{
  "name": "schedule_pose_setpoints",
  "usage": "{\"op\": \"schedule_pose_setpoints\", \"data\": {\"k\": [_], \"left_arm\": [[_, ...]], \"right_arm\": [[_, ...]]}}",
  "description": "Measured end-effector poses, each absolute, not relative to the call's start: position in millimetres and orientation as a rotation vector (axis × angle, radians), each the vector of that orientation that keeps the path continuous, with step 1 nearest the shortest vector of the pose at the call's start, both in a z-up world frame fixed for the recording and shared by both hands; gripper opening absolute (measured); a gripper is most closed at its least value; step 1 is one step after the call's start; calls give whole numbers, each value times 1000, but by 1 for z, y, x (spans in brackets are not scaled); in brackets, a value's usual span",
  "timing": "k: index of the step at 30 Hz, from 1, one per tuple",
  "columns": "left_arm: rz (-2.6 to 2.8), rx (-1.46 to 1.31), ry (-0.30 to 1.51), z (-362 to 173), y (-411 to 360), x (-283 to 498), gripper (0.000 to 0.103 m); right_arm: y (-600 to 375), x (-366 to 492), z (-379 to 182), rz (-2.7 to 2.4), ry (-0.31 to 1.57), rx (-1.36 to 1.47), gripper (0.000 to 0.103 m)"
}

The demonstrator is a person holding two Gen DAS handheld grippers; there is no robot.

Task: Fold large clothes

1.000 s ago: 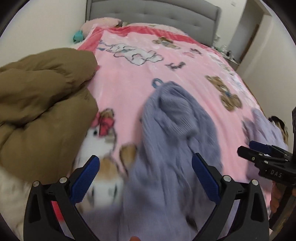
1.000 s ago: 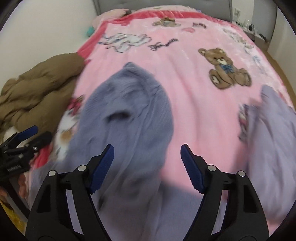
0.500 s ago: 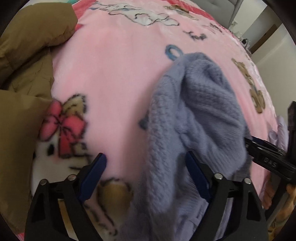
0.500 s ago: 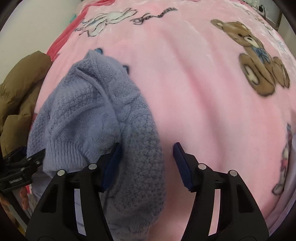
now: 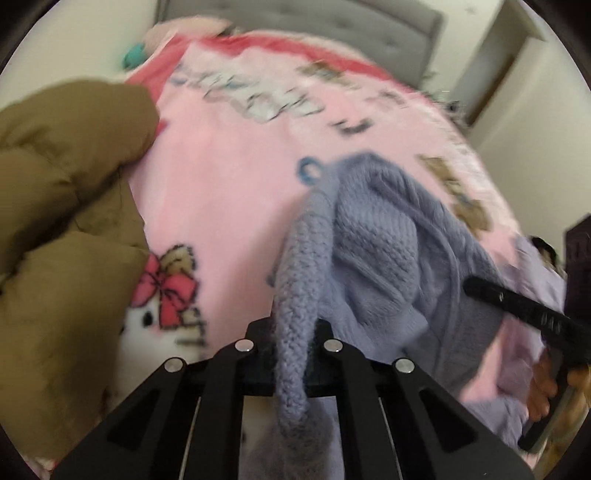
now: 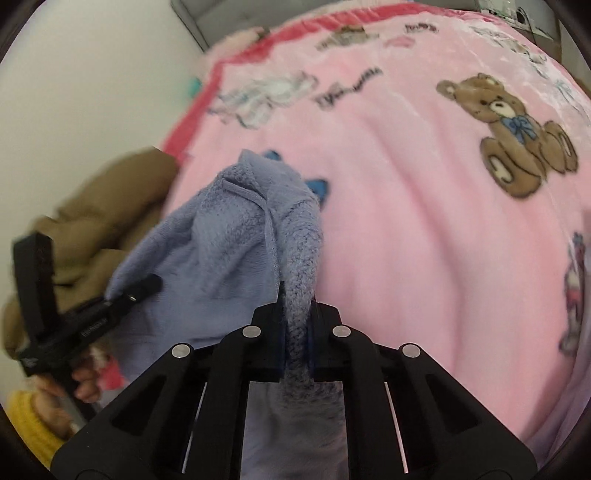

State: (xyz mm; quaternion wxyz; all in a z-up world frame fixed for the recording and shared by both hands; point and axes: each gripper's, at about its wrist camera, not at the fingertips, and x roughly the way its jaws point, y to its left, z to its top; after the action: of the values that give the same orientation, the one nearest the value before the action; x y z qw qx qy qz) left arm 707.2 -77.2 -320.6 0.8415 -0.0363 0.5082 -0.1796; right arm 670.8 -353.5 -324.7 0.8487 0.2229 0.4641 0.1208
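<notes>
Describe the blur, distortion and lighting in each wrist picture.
Left wrist view: motion smear across the pink cartoon-print blanket and grey padded headboard; the lilac knitted sweater stays fairly sharp. Right wrist view: sharper, the brown teddy bear print crisp, the sweater slightly soft. Both: fisheye bending, dark corners, soft even light.

A second ago both my claws stood wide above the lavender knit sweater (image 5: 373,236). Now my left claw (image 5: 291,332) has just closed, clamped on a rolled edge of the knit, and my right claw (image 6: 297,314) has just closed on another fold. The knit between them is now bunched and lifted, running toward 12 o'clock.
</notes>
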Motion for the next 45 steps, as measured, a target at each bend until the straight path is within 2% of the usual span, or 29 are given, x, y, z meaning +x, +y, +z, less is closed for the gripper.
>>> {"op": "schedule_pose_setpoints", "data": {"k": [6, 8, 12, 17, 21, 25, 27, 30, 31, 32, 36, 39, 43, 45], "left_arm": [[-513, -162, 1035, -269, -40, 621, 7], [-537, -163, 1057, -268, -31, 587, 7], [-540, -193, 1209, -301, -20, 527, 7], [-481, -249, 1343, -354, -10, 472, 7], [-405, -315, 1335, -382, -2, 458, 7], [-395, -319, 1291, -389, -1, 455, 9], [-401, -270, 1254, -378, -2, 439, 13], [-426, -142, 1163, -350, -7, 429, 35], [-423, -85, 1128, -341, -9, 428, 54], [-421, -8, 1080, -328, -14, 426, 66], [-519, 120, 988, -292, -23, 434, 67], [-559, 160, 972, -283, -36, 455, 67], [-668, 178, 1081, -306, -72, 501, 67], [-669, 237, 1117, -322, -92, 518, 67]], "right_arm": [[-354, 568, -281, 337, 936, 475, 7], [-351, 525, -278, 357, 939, 463, 7], [-340, 462, -304, 387, 1046, 474, 7], [-311, 399, -366, 356, 1209, 465, 7], [-311, 382, -413, 220, 1253, 490, 7], [-318, 386, -422, 187, 1208, 561, 8], [-318, 391, -416, 187, 1207, 557, 13], [-315, 392, -391, 213, 1181, 467, 35], [-312, 388, -377, 225, 1166, 407, 47], [-310, 386, -366, 239, 1150, 372, 54], [-314, 396, -324, 312, 1065, 307, 57], [-313, 426, -308, 318, 1012, 241, 57], [-304, 472, -320, 384, 1039, 259, 47], [-296, 494, -335, 423, 1089, 272, 47]]}}
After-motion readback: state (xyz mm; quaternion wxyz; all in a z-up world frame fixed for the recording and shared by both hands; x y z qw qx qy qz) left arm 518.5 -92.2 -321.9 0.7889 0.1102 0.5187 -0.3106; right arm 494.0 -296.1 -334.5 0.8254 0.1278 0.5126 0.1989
